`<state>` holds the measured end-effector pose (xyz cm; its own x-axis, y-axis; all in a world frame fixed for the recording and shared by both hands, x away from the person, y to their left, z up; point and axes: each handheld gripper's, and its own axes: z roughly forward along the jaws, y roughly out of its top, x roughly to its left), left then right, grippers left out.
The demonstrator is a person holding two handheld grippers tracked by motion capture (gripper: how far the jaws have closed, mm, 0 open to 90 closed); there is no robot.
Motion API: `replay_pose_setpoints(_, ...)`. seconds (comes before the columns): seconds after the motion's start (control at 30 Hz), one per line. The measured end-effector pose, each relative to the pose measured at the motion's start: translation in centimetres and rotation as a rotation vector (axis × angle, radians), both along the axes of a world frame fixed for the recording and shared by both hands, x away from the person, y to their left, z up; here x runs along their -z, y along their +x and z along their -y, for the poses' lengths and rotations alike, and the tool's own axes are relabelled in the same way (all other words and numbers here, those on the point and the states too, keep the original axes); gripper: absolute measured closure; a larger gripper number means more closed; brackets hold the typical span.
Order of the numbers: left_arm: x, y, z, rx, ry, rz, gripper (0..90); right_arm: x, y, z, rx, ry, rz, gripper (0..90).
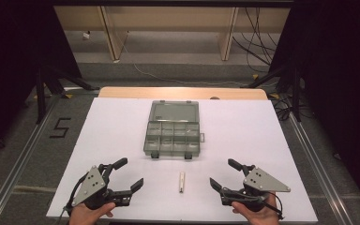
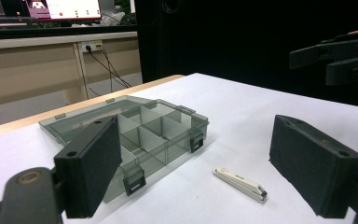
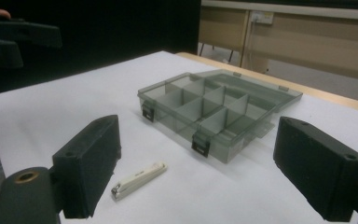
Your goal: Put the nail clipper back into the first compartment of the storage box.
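A clear grey compartment box (image 1: 174, 136) lies open at the middle of the white table, its lid (image 1: 174, 112) folded back flat and its divided cells empty. A small white nail clipper (image 1: 181, 182) rests on the table in front of the box. It also lies between the jaws' lines of sight in the left gripper view (image 2: 240, 184) and the right gripper view (image 3: 139, 179). My left gripper (image 1: 129, 176) is open near the front left edge. My right gripper (image 1: 222, 174) is open at the front right. Both hold nothing.
The white sheet (image 1: 117, 136) covers the table, with a wooden strip (image 1: 183, 92) at its far edge. Black tripod legs (image 1: 51, 84) stand at both far corners. Desks and trailing cables (image 1: 258, 42) sit behind on the floor.
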<state>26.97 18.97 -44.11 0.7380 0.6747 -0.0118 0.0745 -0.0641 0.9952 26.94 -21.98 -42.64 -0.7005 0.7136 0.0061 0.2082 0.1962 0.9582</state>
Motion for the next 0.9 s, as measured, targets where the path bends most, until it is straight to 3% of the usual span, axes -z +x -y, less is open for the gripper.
replay_pose_setpoints(0.1,0.0,0.0,0.1,0.001,-0.005,-0.003,16.1,0.1,0.1,-0.2,-0.004,0.005,0.016,15.6)
replay_pose_setpoints(0.2,0.0,0.1,0.0,0.001,0.002,0.002,16.2,0.1,0.0,-0.4,-0.015,-0.011,0.000,15.6)
replay_pose_setpoints(0.23,0.1,0.1,0.1,0.006,-0.016,0.003,16.1,0.2,0.1,-0.5,-0.029,-0.011,0.003,15.5)
replay_pose_setpoints(0.27,0.1,0.1,-0.1,-0.003,0.003,-0.002,16.1,0.2,0.1,-0.5,-0.029,-0.011,0.003,15.5)
replay_pose_setpoints(0.53,0.2,0.1,0.1,0.002,0.005,-0.009,16.1,-0.1,0.4,-1.4,-0.055,-0.031,0.017,15.6)
replay_pose_setpoints(0.63,0.2,0.1,0.1,0.001,0.004,-0.010,16.1,-0.3,0.8,-2.1,-0.065,-0.061,0.056,15.7)
replay_pose_setpoints(0.7,0.2,0.2,0.1,0.007,0.001,-0.001,16.2,-0.4,1.3,-3.1,-0.095,-0.091,0.058,16.1)
replay_pose_setpoints(0.9,0.2,0.2,0.1,0.000,0.005,-0.009,16.1,-0.2,1.8,-4.8,-0.143,-0.116,0.044,16.9)
